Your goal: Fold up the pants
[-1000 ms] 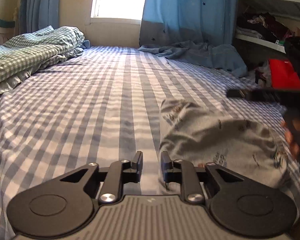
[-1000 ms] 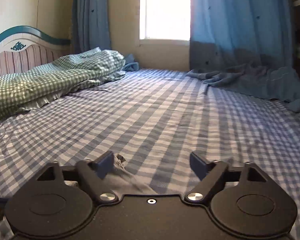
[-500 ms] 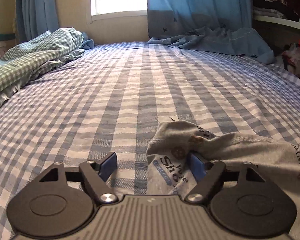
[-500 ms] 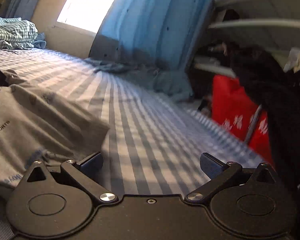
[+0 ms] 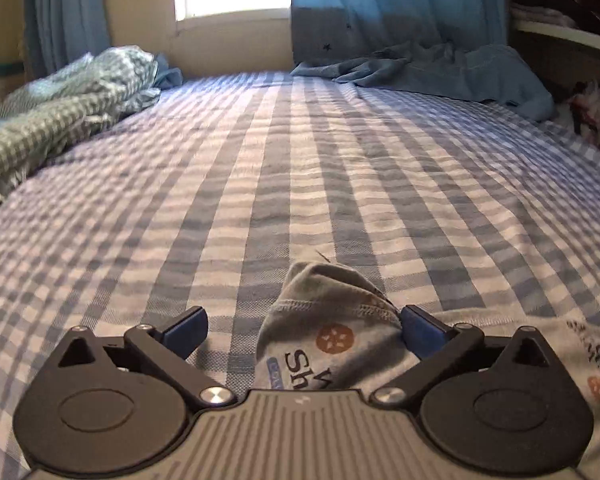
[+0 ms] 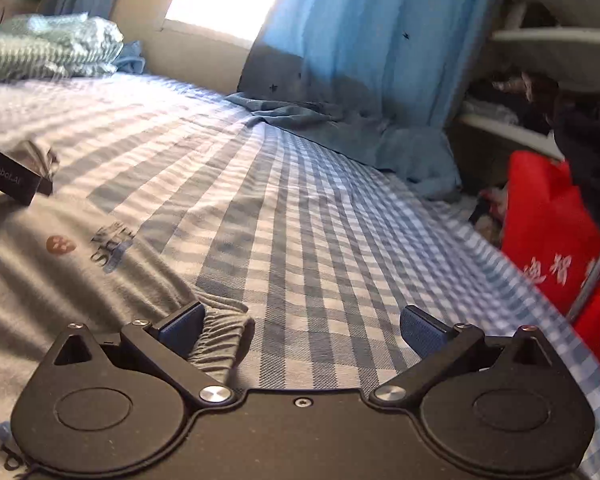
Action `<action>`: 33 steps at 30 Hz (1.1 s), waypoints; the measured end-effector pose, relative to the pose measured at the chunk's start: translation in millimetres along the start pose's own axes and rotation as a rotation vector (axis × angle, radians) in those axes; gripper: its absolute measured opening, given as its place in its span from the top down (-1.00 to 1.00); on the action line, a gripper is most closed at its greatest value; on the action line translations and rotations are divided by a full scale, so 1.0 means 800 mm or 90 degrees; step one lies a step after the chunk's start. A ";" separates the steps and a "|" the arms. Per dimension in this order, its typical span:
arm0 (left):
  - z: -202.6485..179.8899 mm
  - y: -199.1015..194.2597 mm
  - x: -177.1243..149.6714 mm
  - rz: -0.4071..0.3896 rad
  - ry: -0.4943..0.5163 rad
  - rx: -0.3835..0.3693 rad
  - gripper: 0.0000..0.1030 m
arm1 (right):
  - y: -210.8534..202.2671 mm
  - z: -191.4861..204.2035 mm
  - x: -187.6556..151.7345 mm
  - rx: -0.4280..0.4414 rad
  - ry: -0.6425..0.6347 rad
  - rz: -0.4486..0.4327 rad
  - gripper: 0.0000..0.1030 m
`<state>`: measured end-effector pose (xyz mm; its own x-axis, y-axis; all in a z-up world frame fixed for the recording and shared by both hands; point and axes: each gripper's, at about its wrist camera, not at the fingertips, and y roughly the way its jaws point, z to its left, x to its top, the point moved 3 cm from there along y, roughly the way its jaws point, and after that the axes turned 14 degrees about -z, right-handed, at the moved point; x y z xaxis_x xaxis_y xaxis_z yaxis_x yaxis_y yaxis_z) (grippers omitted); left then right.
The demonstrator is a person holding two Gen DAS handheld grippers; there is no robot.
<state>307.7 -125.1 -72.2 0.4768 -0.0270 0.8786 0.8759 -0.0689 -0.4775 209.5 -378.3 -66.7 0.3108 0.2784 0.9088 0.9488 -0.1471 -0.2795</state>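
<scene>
Grey printed pants (image 5: 332, 304) lie on the blue checked bed sheet (image 5: 300, 160). In the left wrist view, a rumpled leg end rises between the fingers of my left gripper (image 5: 304, 328), close against the right pad; the jaws are opening and do not press it. In the right wrist view the pants (image 6: 60, 280) spread to the left. Their elastic waistband corner (image 6: 220, 336) lies just inside the left finger of my right gripper (image 6: 300, 330), which stands wide open over bare sheet. The left gripper's black body (image 6: 8, 178) shows at the left edge.
A green checked duvet (image 5: 60, 100) is bunched at the far left. Blue curtain cloth (image 5: 440, 68) trails onto the bed's far right corner. A red bag (image 6: 552, 232) and cluttered shelves (image 6: 540, 60) stand past the bed's right edge.
My left gripper went from nearly shut to wide open, leaving the pant leg end between its fingers. My right gripper swung right and came down at the waistband corner.
</scene>
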 end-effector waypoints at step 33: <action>0.072 -0.179 -0.096 -0.053 -0.037 -0.017 -0.99 | -0.172 0.032 -0.071 -0.113 0.143 -0.132 -0.99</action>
<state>150.0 -55.6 -71.6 0.4072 0.0378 0.9126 0.9105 -0.0955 -0.4023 62.9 -349.7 -87.6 0.0739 0.1064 0.9916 0.9598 -0.2775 -0.0417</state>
